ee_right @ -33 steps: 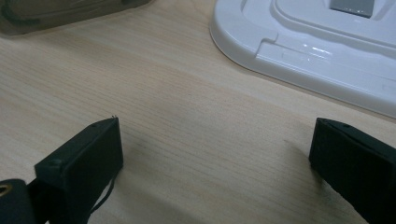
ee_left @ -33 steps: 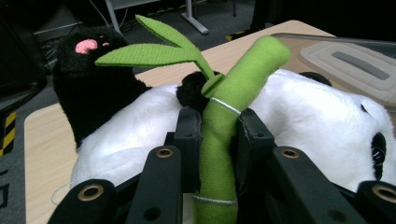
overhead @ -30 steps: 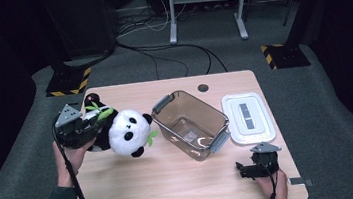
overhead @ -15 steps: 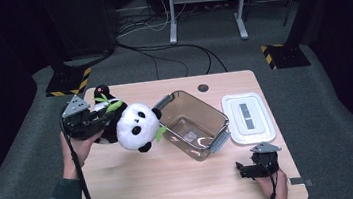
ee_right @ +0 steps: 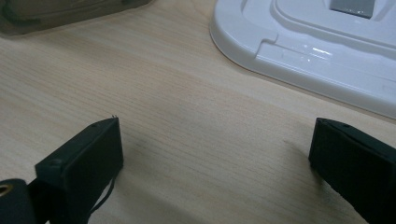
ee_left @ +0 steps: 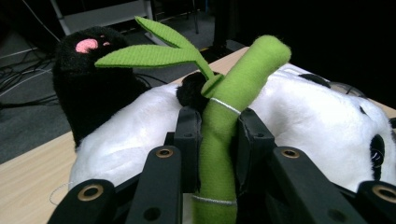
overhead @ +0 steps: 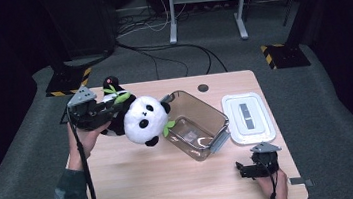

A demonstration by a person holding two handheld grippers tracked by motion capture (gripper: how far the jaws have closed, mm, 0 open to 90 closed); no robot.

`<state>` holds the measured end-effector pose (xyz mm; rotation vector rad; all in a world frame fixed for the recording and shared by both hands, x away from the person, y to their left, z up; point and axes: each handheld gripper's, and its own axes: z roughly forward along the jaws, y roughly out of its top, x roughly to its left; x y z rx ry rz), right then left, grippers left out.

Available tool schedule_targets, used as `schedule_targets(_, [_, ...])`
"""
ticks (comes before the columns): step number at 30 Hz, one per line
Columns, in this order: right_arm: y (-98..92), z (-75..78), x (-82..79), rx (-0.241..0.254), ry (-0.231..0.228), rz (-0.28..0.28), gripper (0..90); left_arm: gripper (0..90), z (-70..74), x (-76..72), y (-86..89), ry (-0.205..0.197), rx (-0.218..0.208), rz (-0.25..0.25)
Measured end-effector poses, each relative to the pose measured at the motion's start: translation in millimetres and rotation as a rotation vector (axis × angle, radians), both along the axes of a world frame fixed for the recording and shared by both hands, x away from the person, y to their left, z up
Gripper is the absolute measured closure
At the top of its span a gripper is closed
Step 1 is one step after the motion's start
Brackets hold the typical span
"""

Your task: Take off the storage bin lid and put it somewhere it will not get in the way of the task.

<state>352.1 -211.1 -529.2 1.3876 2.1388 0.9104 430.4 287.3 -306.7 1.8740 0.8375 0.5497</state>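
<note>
My left gripper has its jaws pinched on the green felt bamboo stalk that is part of the panda plush, so I am carrying the toy by that stalk. In the left gripper view the stalk is a soft, stitched cylinder rising between the two black pads and leaning a little to the right, with two flat felt leaves fanning off to the left. The panda's long axis runs across the table from its left edge toward the middle: black hind end and pink-soled foot at the gripper, round white fluffy head leading toward the clear plastic bin. The head hangs just beside the bin's near-left corner, above the wood and tilted downward.

The bin is a smoke-tinted rectangular tub with grey latches, set at an angle in the table's middle. Its white glossy lid lies flat near the right edge.

My right gripper rests low at the near right corner, jaws spread wide over bare pale wood grain, gripping nothing.
</note>
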Motion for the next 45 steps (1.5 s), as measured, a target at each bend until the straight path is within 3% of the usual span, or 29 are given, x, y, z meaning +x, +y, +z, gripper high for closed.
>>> schedule_targets(20, [0.0,0.0,0.0,0.0,0.0,0.0,2.2,72.8,15.3,20.2,-49.1,0.001,-0.006,-0.117])
schedule_targets(35, [0.1,0.0,-0.1,0.001,0.001,-0.002,2.3,72.8,11.6,40.1,-94.8,0.031,-0.007,-0.218])
schedule_targets(45, [0.1,0.2,-0.1,0.004,0.002,-0.004,2.4,72.7,-0.5,52.0,-127.5,0.07,-0.009,-0.283])
